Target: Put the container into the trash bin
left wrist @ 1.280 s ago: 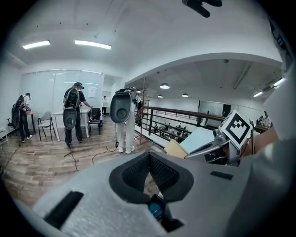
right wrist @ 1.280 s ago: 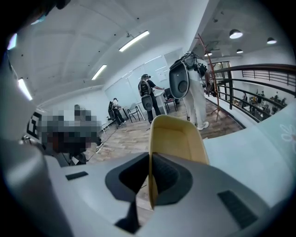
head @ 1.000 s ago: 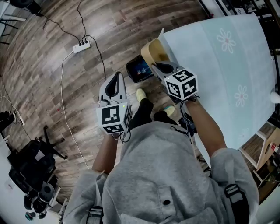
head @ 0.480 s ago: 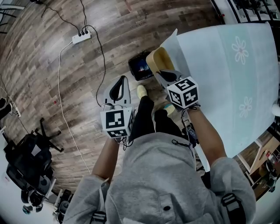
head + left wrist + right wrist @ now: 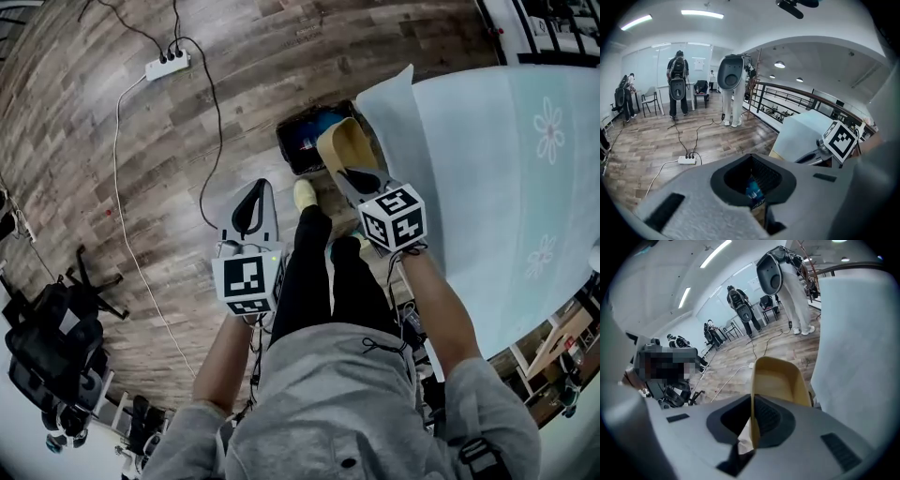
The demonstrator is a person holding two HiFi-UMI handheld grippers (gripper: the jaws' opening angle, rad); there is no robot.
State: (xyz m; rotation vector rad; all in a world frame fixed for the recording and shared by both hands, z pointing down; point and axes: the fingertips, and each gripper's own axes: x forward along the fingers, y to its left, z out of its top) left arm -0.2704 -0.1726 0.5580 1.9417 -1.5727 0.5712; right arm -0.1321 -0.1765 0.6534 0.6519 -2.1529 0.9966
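A: What's nearest?

B: The left gripper (image 5: 253, 192), grey and matte. Its jaws are closed together, with nothing between them.

A: And the right gripper (image 5: 359, 176)?

B: Its jaws are nearly closed, pinching the thin side wall of the container (image 5: 345, 145). That's a tan, smooth, shallow tray with rounded corners. It's empty and tilted up on edge.

A: So where is the container relative to the bin?

B: It's held in the air just over the right part of the trash bin (image 5: 284, 150), and it hasn't gone in. The trash bin is a dark rectangular box on the floor, just left of the table corner.

A: Is there anything in it?

B: Something blue, maybe a wrapper. It's too small for me to tell.

A: And further out?

B: To the right is the table (image 5: 487, 187), under a pale cloth printed with flowers. Far left, on the wood-plank floor (image 5: 169, 169), is a white power strip (image 5: 167, 65) with black cables running from it.
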